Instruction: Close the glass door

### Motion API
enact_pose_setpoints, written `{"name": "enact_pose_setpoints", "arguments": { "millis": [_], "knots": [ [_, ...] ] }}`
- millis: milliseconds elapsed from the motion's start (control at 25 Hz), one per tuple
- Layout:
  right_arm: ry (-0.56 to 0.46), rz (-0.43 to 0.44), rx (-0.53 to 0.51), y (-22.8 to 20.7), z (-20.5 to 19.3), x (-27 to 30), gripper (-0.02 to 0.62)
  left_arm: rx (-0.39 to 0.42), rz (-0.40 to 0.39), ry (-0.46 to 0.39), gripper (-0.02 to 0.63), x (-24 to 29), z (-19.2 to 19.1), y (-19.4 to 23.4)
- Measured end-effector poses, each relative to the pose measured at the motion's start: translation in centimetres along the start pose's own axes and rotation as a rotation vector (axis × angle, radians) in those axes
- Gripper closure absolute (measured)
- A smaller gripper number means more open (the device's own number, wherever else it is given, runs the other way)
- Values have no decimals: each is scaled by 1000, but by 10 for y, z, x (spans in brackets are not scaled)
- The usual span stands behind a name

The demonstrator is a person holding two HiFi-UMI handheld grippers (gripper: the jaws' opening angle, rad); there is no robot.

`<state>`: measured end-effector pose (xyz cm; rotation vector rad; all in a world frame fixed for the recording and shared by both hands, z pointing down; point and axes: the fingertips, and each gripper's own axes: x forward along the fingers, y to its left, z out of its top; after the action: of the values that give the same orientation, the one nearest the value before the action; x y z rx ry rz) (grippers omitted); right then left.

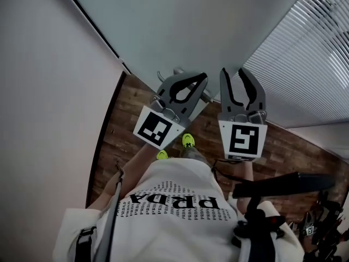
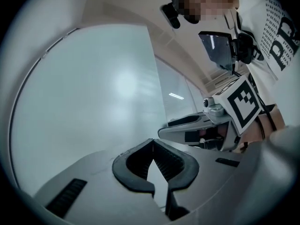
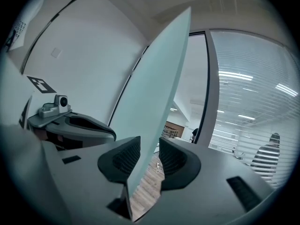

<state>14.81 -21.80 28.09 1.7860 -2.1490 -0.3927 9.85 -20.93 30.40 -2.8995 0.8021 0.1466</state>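
The frosted glass door (image 1: 180,21) stands in front of me, filling the top middle of the head view. My right gripper (image 1: 234,71) is open and straddles the door's free edge. In the right gripper view that door edge (image 3: 159,88) runs up between the two pads, with a small gap by the right pad (image 3: 173,161). My left gripper (image 1: 203,78) is shut with nothing in it, just left of the right one. In the left gripper view its tips (image 2: 152,142) meet in front of the pale glass panel (image 2: 93,93).
A white wall (image 1: 49,91) runs along the left, and a window with slatted blinds (image 1: 311,53) along the right. Brown wooden floor (image 1: 142,102) lies below, with my yellow shoes (image 1: 187,140) on it. Dark equipment (image 1: 283,184) sits at lower right. A person (image 3: 269,149) stands beyond the blinds.
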Motion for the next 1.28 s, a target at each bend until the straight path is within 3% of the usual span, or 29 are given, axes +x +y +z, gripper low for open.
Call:
{"name": "enact_pose_setpoints", "arguments": {
  "millis": [200, 440, 680, 880, 1120, 1280],
  "knots": [
    [-56, 15, -10, -26, -11, 15, 492, 41, 34, 7, 601, 43, -3, 1],
    [-99, 14, 14, -55, -24, 36, 492, 35, 41, 20, 601, 85, -13, 5],
    [-102, 6, 44, -82, -38, 62, 492, 35, 59, 33, 601, 114, -22, 17],
    [-105, -14, 68, -105, -41, 81, 492, 82, 78, 39, 601, 137, -25, 33],
    [-70, -103, -31, -113, -55, 94, 492, 69, 62, 64, 601, 148, -45, 43],
    [-97, -69, -6, -109, -52, 102, 506, 64, 55, 74, 601, 157, -51, 49]
  ]
}}
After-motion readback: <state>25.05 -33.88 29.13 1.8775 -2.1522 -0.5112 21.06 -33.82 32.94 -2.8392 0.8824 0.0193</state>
